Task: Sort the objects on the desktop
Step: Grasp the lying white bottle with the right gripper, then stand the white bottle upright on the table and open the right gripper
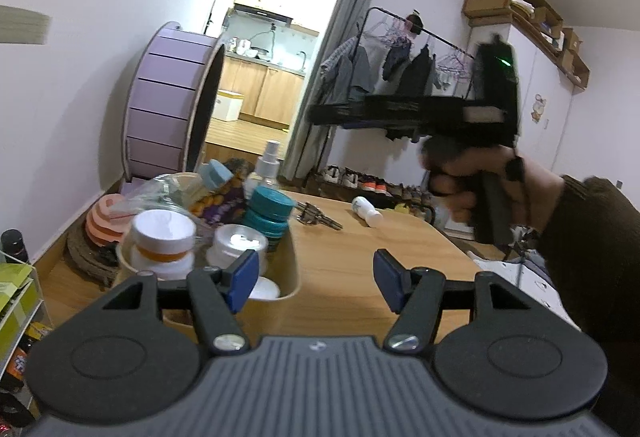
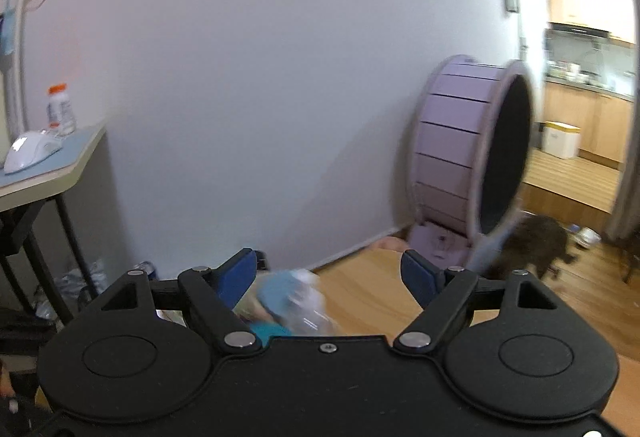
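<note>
A: Where do the desktop things stand?

B: Most are already packed in the wooden bin (image 1: pixel 290 269) at the near left of the table (image 1: pixel 360 277): two white jars (image 1: pixel 164 233), a teal jar (image 1: pixel 267 215), a spray bottle (image 1: pixel 267 167) and a blue-capped bottle (image 1: pixel 214 177) behind them. Two things lie loose on the far side of the table: a small white bottle (image 1: pixel 367 212) on its side and, left of it, a bunch of keys (image 1: pixel 316 217).

A: And the tools?

B: The left gripper (image 1: pixel 316 279) hangs over the near table edge beside the bin, jaws apart, nothing between them. The right gripper (image 2: pixel 330 277) has its jaws spread wide too. In its own view, blurred bin contents show low between the fingers, a blue cap (image 2: pixel 278 291) among them, but no pad presses on anything. From the left view the right hand (image 1: pixel 492 189) holds that tool high, right of the bin.

A: So which step is this?

B: I judge it a gap between picks, both tools free. Next would be one of the loose pieces, probably the small white bottle. It lies flat and could roll, so the jaws should come down across its body before closing.
</note>
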Action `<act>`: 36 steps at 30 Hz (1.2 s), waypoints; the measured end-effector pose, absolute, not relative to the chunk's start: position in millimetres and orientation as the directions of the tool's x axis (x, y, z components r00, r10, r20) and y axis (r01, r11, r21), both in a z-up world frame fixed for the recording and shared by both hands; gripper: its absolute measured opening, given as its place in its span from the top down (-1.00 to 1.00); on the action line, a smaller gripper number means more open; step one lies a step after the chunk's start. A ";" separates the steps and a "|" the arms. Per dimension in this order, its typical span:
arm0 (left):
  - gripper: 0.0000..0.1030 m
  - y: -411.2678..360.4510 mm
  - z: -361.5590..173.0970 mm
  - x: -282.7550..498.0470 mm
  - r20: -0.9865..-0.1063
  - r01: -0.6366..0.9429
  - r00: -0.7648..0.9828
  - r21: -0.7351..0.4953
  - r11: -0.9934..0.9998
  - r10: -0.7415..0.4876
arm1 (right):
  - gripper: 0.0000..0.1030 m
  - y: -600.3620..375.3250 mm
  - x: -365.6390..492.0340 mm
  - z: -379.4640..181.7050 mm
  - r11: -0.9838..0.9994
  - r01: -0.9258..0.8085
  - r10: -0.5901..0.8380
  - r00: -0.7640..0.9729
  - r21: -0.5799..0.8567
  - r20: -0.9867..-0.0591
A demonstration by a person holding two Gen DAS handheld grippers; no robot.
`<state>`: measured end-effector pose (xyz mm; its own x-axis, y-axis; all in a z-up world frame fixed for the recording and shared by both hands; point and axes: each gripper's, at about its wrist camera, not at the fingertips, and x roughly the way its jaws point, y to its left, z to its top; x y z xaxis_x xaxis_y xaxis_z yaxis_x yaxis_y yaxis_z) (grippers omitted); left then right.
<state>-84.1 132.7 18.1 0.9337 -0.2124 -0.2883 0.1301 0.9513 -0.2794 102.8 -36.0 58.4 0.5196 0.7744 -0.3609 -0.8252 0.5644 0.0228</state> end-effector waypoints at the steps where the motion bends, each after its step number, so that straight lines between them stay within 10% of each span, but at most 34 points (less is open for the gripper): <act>1: -0.21 129.7 17.8 -82.7 -0.289 0.138 0.932 -0.278 0.951 -0.220 | -0.52 -51.0 105.4 57.3 0.587 -0.809 0.761 0.539 0.029 -0.360; 23: -0.21 91.2 6.6 -46.4 -0.355 0.207 0.890 -0.248 0.946 -0.288 | -0.39 -137.8 233.3 -48.2 0.883 -0.455 0.441 0.719 0.116 -0.538; 26: -0.21 91.3 5.9 -45.4 -0.357 0.207 0.888 -0.252 0.945 -0.290 | -0.29 -130.2 247.0 -59.0 0.887 -0.449 0.425 0.713 0.102 -0.558; 30: -0.21 92.9 5.6 -45.5 -0.359 0.202 0.888 -0.258 0.945 -0.288 | 0.36 -129.2 248.0 -66.1 0.893 -0.440 0.407 0.695 0.097 -0.592; 36: -0.21 92.6 6.3 -49.6 -0.353 0.202 0.890 -0.262 0.944 -0.289 | 0.38 -142.5 232.0 -62.9 0.891 -0.441 0.416 0.696 0.109 -0.585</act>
